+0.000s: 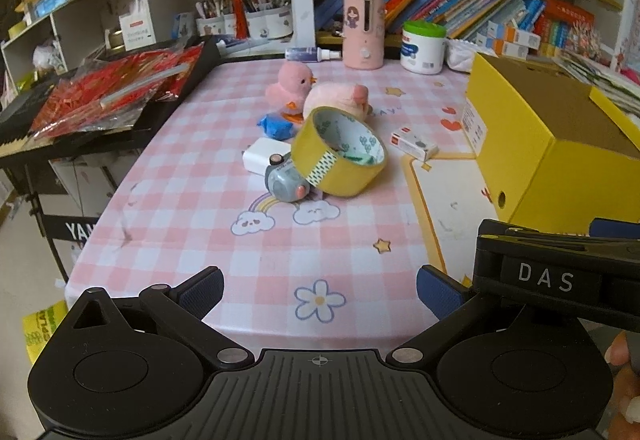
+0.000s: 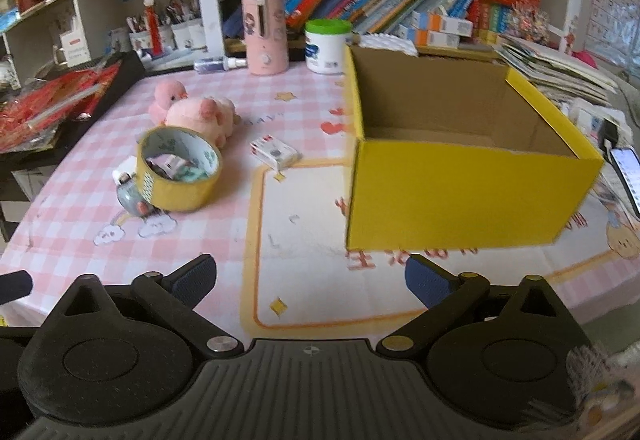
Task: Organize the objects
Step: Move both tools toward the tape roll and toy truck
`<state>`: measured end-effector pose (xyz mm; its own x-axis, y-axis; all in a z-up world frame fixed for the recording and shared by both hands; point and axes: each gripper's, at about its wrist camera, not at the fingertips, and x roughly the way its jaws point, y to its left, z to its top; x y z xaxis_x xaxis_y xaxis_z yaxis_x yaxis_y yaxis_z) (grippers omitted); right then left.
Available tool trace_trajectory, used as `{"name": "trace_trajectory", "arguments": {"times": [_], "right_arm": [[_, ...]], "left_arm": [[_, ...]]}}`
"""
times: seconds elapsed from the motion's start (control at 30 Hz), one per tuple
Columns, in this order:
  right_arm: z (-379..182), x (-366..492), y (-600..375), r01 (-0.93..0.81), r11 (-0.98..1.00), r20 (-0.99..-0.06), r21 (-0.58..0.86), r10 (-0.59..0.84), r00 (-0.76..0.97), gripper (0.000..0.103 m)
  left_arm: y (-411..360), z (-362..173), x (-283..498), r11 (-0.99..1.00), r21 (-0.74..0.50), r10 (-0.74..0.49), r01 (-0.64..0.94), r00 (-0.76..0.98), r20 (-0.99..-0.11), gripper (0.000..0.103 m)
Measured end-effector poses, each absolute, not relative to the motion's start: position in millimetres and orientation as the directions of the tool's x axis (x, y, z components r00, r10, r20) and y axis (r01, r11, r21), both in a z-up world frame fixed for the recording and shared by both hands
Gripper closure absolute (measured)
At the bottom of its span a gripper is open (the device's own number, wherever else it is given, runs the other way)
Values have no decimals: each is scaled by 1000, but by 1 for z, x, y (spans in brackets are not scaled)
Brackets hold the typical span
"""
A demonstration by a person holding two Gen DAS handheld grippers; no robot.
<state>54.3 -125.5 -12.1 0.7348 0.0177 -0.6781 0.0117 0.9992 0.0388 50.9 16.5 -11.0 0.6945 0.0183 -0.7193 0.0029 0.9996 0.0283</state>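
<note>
Both hand-held grippers spread wide and holding nothing, over pink checked tabletop (image 1: 208, 224).

Yellow roll of packing tape (image 1: 339, 152) with white patterned core lies tilted mid-table, leaning on grey toy (image 1: 282, 182), open end facing up toward the cameras. Open yellow cardboard box (image 2: 460, 196) stands to its right; visible interior bare. Left hand-held gripper (image 1: 320, 290), right hand-held gripper (image 2: 310, 278) at near edge.

Yellow tape roll (image 1: 339, 152) tilted atop gray gadget (image 1: 283, 180); pink plushies (image 1: 320, 92) behind; yellow box (image 2: 460, 160) open, upright.
</note>
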Motion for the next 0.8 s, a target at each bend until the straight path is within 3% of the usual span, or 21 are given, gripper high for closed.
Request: {"name": "trace_trajectory", "arguments": {"times": [0.5, 0.8], "right_arm": [[-12, 109, -111, -156, 985, -671, 79, 168, 722, 26], [-11, 143, -110, -216, 972, -661, 90, 220, 717, 28]], "left_arm": [[24, -15, 91, 997, 19, 66, -75, 694, -717, 0], [22, -17, 113, 993, 30, 103, -115, 705, -702, 0]]}}
